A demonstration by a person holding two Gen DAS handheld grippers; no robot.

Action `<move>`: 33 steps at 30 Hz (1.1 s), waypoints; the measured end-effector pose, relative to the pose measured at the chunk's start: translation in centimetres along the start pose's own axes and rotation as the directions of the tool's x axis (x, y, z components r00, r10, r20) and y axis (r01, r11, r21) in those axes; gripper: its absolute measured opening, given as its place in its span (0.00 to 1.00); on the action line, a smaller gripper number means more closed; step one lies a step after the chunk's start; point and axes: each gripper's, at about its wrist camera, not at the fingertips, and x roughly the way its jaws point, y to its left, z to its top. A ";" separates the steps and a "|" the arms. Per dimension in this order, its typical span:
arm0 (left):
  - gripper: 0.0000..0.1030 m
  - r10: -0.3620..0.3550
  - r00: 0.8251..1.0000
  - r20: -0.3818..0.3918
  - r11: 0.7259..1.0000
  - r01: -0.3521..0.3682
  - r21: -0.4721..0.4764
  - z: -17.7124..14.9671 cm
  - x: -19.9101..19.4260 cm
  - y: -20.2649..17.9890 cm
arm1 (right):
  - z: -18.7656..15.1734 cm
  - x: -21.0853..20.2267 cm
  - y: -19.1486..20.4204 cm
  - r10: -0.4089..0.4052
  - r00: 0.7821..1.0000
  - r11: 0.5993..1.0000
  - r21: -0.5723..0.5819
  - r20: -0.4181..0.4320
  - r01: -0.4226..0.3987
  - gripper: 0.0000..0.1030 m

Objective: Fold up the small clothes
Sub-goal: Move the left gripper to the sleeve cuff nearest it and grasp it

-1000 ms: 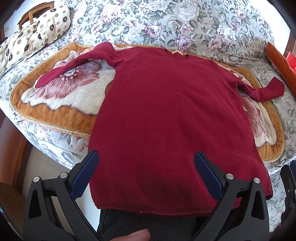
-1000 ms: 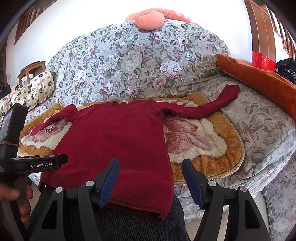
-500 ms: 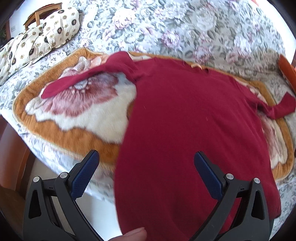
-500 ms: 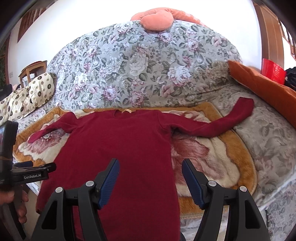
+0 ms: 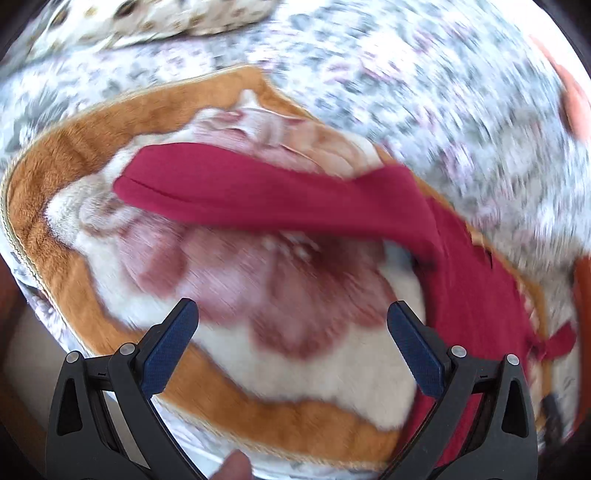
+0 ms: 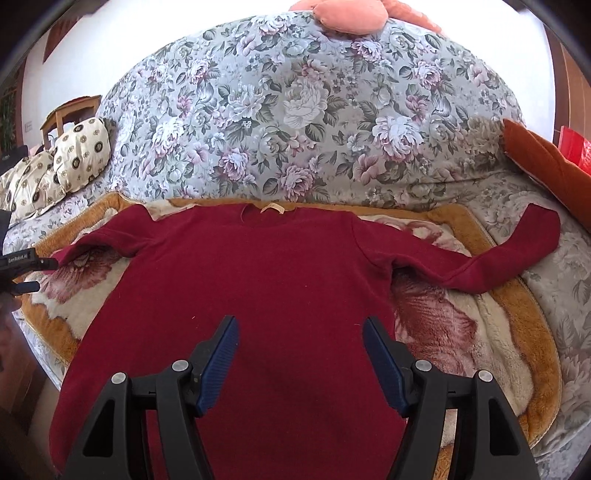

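We had the red sweater [image 6: 258, 280] lying flat, front down or up we couldn't tell, on the plush flower-print blanket [image 6: 480, 332] spread over the floral sofa [image 6: 295, 110]. Neckline sat at the far edge, hem at the near edge, body centred on the blanket. Its right sleeve [image 6: 517, 251] ran out past the blanket's right border onto the sofa seat; its left sleeve [image 5: 258, 199] lay across the blanket's left half, cuff pointing left. Our left gripper [image 5: 291, 343] was over that left part of the blanket, fingers spread wide, nothing between them, sleeve just beyond the tips; that view was motion-blurred. Our right gripper [image 6: 300, 354] hung above the lower middle of the sweater, also spread, gripping nothing. Patterned cushions [image 6: 66, 162] sat far left, an orange cushion [image 6: 543, 162] far right, a pink pillow [image 6: 351, 14] on top of the sofa back.
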 end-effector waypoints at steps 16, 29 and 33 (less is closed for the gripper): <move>0.95 -0.166 0.985 0.050 0.883 0.172 -0.436 7.9 3.7 13.9 | -0.5 0.7 -0.9 0.031 0.999 0.998 0.058 -0.044 -0.029 0.65; 0.58 -0.139 0.967 0.215 0.826 0.233 -0.514 7.1 3.0 14.6 | -0.7 0.6 -0.7 0.020 0.999 0.999 0.044 -0.042 -0.019 0.65; 0.38 -0.154 0.969 0.194 0.814 0.236 -0.531 7.1 4.1 14.6 | -0.6 0.7 -0.7 0.022 0.999 0.999 0.047 -0.044 -0.020 0.65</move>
